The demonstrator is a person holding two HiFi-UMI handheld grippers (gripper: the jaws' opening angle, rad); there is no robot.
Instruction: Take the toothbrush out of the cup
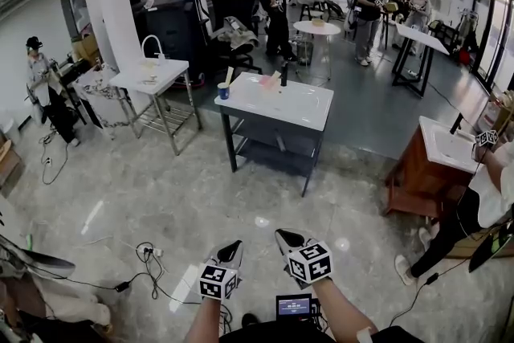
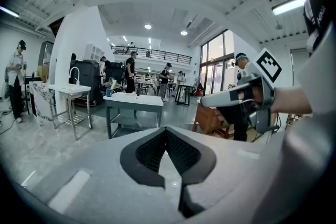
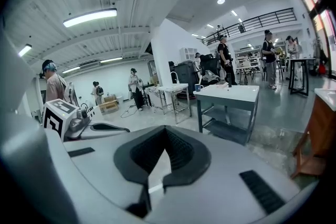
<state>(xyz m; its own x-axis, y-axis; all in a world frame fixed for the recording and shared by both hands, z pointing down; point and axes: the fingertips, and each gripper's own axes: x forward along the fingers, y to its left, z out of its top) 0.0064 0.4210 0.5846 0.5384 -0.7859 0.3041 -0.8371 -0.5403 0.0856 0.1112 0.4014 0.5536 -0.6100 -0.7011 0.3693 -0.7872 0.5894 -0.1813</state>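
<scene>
Jaws together, nothing held, on your left gripper [image 1: 232, 251] and right gripper [image 1: 287, 240]. Toothbrush [image 1: 229, 77] stands in the cup [image 1: 223, 91], well ahead of both (table [image 1: 309, 110] corner). Risk: arrive with the jaws closed and you'd likely knock the cup over.

A cup [image 1: 223, 91] holding what seems a toothbrush [image 1: 228, 77] stands on the counter's [image 1: 301, 104] corner; left gripper [image 1: 231, 250] and right gripper [image 1: 287, 239] hover well apart from it.
</scene>
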